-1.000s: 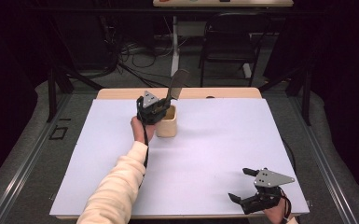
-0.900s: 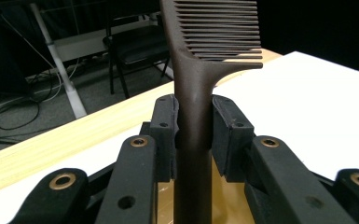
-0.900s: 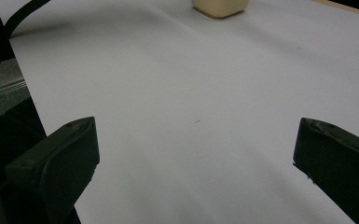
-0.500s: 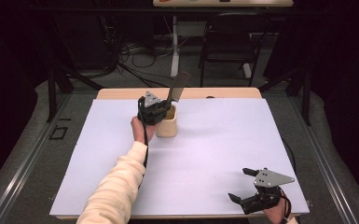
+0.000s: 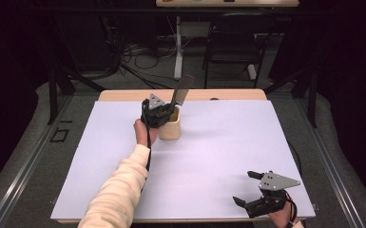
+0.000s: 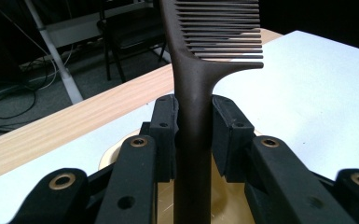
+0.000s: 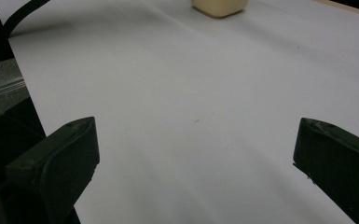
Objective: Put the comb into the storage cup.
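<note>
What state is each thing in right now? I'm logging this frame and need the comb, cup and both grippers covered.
Dark brown plastic comb: upright, handle down in the cup, teeth end up.
Cream plastic cup: standing upright on the white table cover, open top.
Left gripper: shut on the comb's handle, over the cup.
Right gripper: open, holding nothing, at the table's near right corner.
</note>
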`<state>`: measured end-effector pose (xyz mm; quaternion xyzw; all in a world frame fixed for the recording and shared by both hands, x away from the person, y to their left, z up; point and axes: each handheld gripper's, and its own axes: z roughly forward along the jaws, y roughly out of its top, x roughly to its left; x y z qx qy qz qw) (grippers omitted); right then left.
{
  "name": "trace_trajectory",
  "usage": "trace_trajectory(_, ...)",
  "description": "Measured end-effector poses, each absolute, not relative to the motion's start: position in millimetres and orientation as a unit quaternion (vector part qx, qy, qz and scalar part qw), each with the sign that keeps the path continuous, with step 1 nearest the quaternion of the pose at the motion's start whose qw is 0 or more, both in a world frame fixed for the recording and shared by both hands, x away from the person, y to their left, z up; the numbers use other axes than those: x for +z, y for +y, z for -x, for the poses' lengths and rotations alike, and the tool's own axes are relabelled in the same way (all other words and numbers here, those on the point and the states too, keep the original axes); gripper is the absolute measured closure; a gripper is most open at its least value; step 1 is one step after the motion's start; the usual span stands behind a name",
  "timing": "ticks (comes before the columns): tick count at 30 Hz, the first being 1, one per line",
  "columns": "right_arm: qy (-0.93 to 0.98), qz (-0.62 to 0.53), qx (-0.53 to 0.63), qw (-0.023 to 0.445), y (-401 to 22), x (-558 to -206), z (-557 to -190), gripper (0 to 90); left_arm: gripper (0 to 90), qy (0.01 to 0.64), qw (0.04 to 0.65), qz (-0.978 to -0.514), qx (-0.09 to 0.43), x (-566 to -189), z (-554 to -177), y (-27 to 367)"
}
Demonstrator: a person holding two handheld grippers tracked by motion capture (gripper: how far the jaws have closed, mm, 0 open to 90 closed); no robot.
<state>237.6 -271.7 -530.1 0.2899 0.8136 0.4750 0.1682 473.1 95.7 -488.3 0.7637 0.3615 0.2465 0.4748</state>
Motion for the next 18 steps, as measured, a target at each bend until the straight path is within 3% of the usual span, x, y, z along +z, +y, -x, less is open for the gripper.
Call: trace_trajectory(18,0.814,-0.29,0.475,0.169,-271.9,-530.1,-237.6,0.0,71.5,0.364,0.461,-0.771,0.247,-490.7,-471.9,93.6)
